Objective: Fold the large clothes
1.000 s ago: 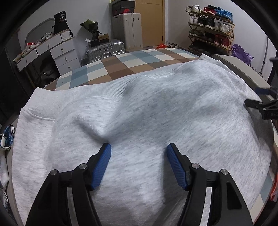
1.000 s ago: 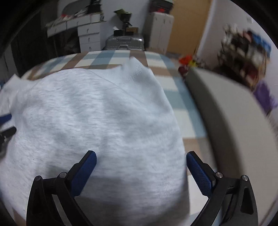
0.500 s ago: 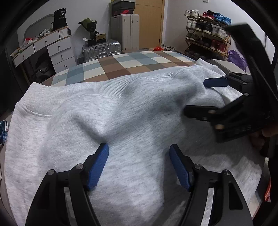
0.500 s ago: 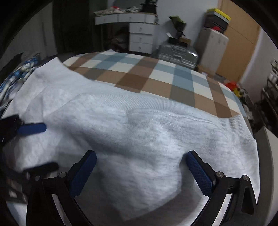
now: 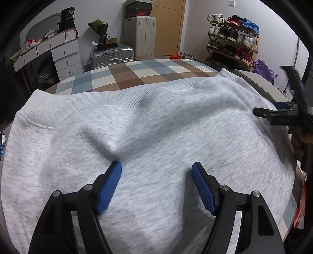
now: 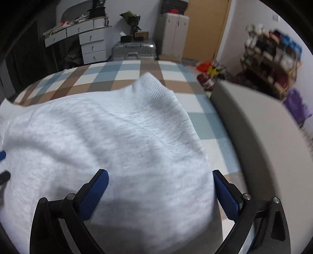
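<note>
Grey marl fleece fills both views: the sweatshirt (image 5: 156, 136) lies spread on the bed (image 5: 148, 72), over its checked blue, brown and white cover, ribbed hem toward the far side. The left gripper (image 5: 156, 172) hovers over the middle of the cloth with its blue pads wide apart and nothing between them. The right gripper (image 6: 160, 175) is likewise spread wide, straddling the sweatshirt's right edge, one pad above the fabric and the other just beyond it over the cover.

A wooden shoe rack (image 5: 232, 41) against the wall holds rows of sneakers. Shoe boxes (image 5: 138, 8) sit stacked on a grey upright suitcase (image 5: 139, 35); a silver suitcase (image 5: 112, 57) lies flat beside it, carrying small dark boxes. White drawers (image 5: 64, 58) have clutter piled on top.

Only the left wrist view shows the other gripper, at the sweatshirt's far right edge. The right wrist view, blurred at its right, shows a grey padded surface (image 6: 254, 125) beside the bed.

A black bag (image 5: 67, 18) on the drawers reads "36".
</note>
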`<state>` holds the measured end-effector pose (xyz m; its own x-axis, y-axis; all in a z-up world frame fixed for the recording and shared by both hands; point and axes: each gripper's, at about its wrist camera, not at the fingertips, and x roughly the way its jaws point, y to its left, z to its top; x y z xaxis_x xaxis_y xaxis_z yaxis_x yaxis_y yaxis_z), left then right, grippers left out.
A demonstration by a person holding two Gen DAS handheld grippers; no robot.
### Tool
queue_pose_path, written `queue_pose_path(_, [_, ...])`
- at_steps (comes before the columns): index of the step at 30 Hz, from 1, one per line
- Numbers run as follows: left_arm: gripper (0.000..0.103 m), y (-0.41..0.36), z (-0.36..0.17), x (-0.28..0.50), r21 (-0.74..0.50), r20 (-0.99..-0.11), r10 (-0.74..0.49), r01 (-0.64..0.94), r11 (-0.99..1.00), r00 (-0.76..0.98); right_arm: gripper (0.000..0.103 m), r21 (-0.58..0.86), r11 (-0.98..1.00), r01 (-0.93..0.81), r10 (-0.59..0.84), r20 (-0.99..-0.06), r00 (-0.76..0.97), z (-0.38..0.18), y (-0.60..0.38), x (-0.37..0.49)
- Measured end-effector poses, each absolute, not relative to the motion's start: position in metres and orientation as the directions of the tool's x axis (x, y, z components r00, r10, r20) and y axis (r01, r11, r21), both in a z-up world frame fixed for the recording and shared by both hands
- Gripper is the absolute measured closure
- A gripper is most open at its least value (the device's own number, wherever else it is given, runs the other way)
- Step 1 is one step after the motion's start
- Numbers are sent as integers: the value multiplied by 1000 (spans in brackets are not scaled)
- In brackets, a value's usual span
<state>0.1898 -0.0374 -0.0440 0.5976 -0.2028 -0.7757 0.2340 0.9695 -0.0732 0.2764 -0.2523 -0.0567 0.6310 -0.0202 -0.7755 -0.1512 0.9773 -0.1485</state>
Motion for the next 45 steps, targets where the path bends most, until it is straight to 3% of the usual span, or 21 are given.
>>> queue_pose_path(6, [33,-38,-44,190,-67,-777,-198,234,970,598,0,-8,968,-252,152,-779,608,-57,-227,236])
queue_pose_path(17, [33,-39,-33,187,-71,-782,-181,204,976,596,0,66,958,-277,231,-752,617,-75,-232,230])
queue_pose_path(21, [33,-62,6,189,-151,-719,-290,265,952,631,0,69,958,-277,233,-752,617,-74,-233,227])
queue_pose_path(24, [32,-83,10,216,-49,-739,-213,264,963,639,0,68,958,-277,232,-752,618,-74,-231,227])
queue_pose_path(27, [33,-77,-18,255,-22,-796,-110,152,988,595,0,69,958,-277,233,-751,617,-73,-233,226])
queue_pose_path(30, [31,-52,-54,273,-150,-825,-181,101,983,535,0,76,957,-281,240,-751,615,-74,-232,228])
queue_pose_path(32, [41,-38,-49,269,-190,-812,-197,70,979,549,0,80,956,-282,244,-750,614,-74,-232,227])
queue_pose_path(35, [43,-36,-45,258,-152,-819,-162,65,986,550,0,82,956,-282,245,-750,614,-73,-232,228])
queue_pose_path(38, [43,-40,-40,240,1,-799,-50,85,996,599,0,81,956,-282,245,-750,614,-74,-232,228])
queue_pose_path(41, [43,-26,-53,250,-72,-815,-104,77,994,571,0,75,956,-285,242,-751,614,-74,-231,228])
queue_pose_path(45, [42,-34,-45,248,-28,-824,-68,80,996,563,0,81,956,-283,246,-750,614,-74,-232,229])
